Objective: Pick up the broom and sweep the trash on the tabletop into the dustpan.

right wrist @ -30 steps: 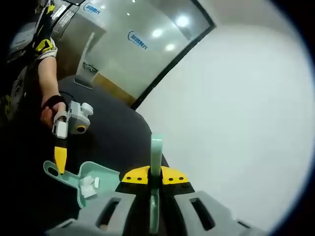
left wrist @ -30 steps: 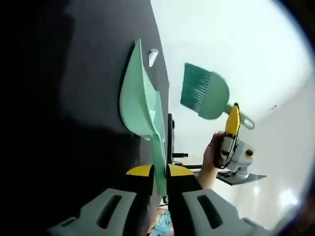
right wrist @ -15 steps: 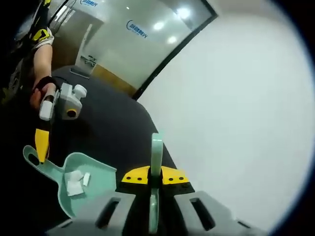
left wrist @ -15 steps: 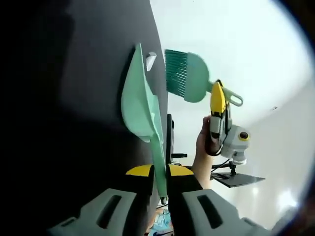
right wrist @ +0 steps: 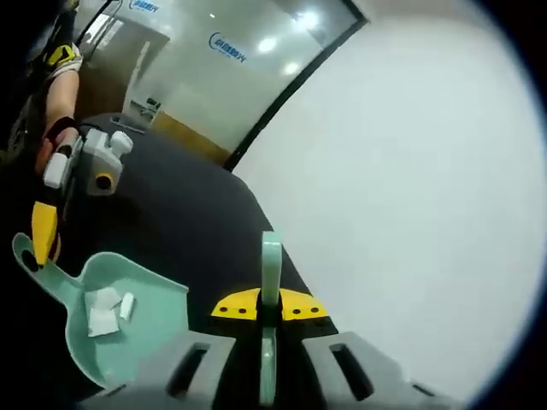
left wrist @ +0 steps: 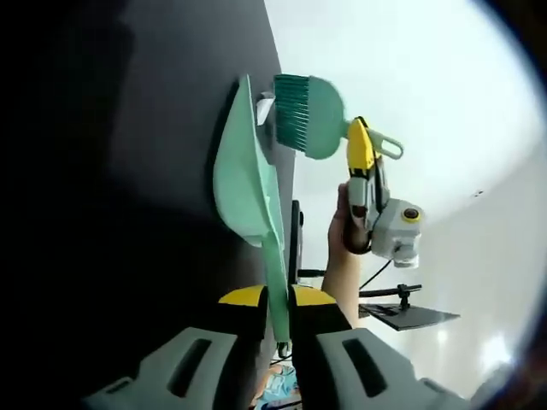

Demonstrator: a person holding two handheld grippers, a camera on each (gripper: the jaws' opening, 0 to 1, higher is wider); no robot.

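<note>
**Broom at the dustpan mouth, both grippers clamped on handles**

Broom (left wrist: 309, 117): mint-green, round-backed head with darker teal bristles. In the left gripper view it sits ahead of the left gripper's jaws and off to their right, bristle tips close against the open edge of the dustpan (left wrist: 246, 184). Its thin handle runs back into the yellow-tipped jaws of the right gripper (left wrist: 360, 155), which are clenched on it; the looped handle end pokes out past them. A hand (left wrist: 342, 235) wraps that gripper's grip.

In the right gripper view the broom handle (right wrist: 270, 272) rises straight up between the right gripper's own jaws, pinched tight at the yellow pads.

Dustpan: same mint green. In the left gripper view it is seen edge-on, straight ahead of the left gripper (left wrist: 278, 299), its handle running down into those jaws, which are closed hard on it. A small white scrap (left wrist: 264, 108) sits at the pan's far lip, just beside the bristles.

In the right gripper view the dustpan lies left of the jaws, tray up, on the dark tabletop (right wrist: 197, 231). Two or three white paper bits (right wrist: 106, 309) rest inside the tray. The left gripper grips the pan's handle at the far left.

Background: glass partition (right wrist: 231, 68) with blue lettering, white wall (right wrist: 410, 188).
</note>
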